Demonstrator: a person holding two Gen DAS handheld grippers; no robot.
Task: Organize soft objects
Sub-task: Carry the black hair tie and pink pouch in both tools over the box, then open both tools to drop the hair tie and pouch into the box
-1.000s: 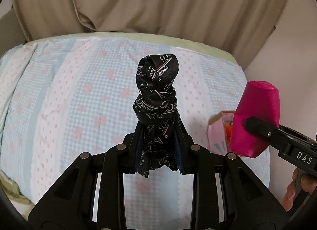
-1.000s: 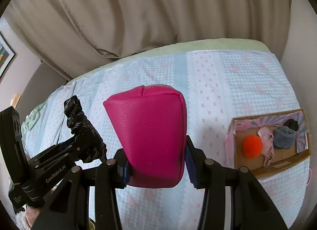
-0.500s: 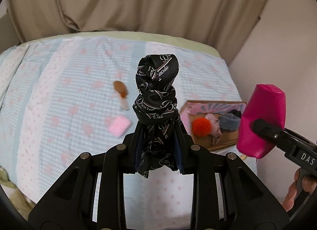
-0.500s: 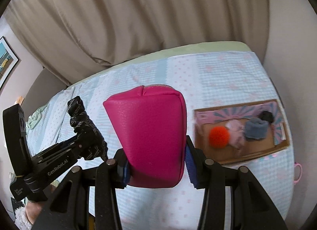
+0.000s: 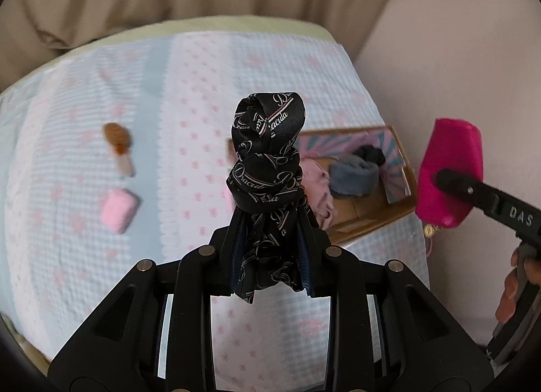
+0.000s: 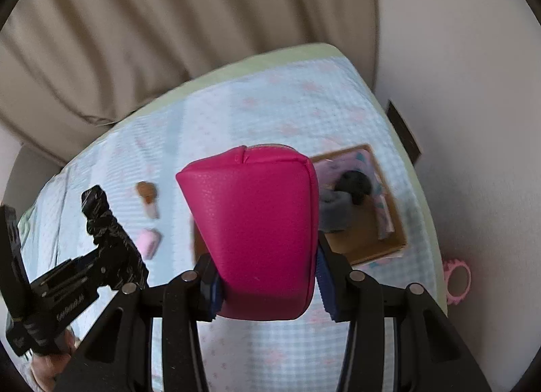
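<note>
My left gripper (image 5: 270, 256) is shut on a knotted black scarf with white lettering (image 5: 267, 162), held upright above the bed; it also shows in the right wrist view (image 6: 104, 226). My right gripper (image 6: 267, 284) is shut on a magenta pouch (image 6: 257, 229), which also shows at the right of the left wrist view (image 5: 449, 172). A cardboard box (image 5: 402, 216) on the bed's right side holds a grey soft item (image 5: 353, 177), a black one (image 5: 372, 155) and a pink cloth (image 5: 318, 186). The box (image 6: 392, 223) is partly hidden behind the pouch.
A pink soft block (image 5: 118, 211) and a brown-topped small object (image 5: 118, 140) lie on the blue-and-pink checked bedspread (image 5: 189, 88). Beige curtains (image 6: 169, 37) hang behind the bed. A wall runs along the right. A pink ring-shaped object (image 6: 458, 278) lies beside the bed.
Both views have swung right and down over the bed. The box, pink block and brown object have come into view and grown closer. Both grips are unchanged.
</note>
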